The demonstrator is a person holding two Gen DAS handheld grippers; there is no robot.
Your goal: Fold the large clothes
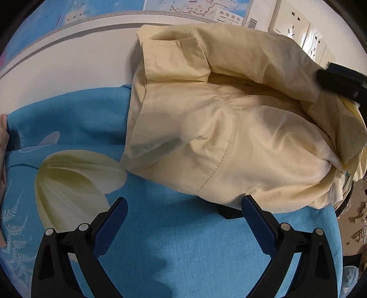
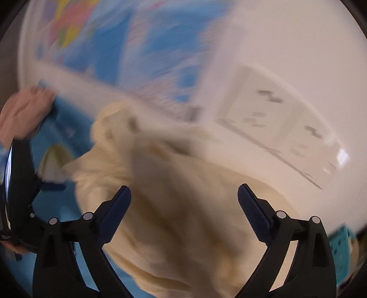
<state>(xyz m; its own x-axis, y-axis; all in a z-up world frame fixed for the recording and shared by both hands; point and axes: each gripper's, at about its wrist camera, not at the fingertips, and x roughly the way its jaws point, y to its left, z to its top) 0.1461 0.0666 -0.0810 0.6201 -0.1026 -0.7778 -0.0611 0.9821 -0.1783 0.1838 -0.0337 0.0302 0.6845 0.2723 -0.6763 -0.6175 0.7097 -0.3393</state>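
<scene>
A pale yellow garment (image 1: 229, 128) lies partly folded in a bunched heap on a blue sheet (image 1: 174, 240) with a white flower print. My left gripper (image 1: 184, 201) is open just in front of the garment's near hem, with only sheet between its fingers. Its right fingertip (image 1: 248, 204) is at the hem. The right gripper's black body (image 1: 339, 82) shows at the garment's far right side. In the blurred right wrist view, my right gripper (image 2: 184, 190) stands wide open above the garment (image 2: 174, 217). A hand (image 2: 23, 112) holds the left gripper (image 2: 20, 174) at the left.
A white rail and wall with a map (image 1: 195, 9) rise behind the sheet. Pinkish cloth (image 1: 3, 146) lies at the left edge. Cardboard clutter (image 1: 357, 217) sits beyond the sheet's right edge. White wall panels (image 2: 270, 114) show in the right wrist view.
</scene>
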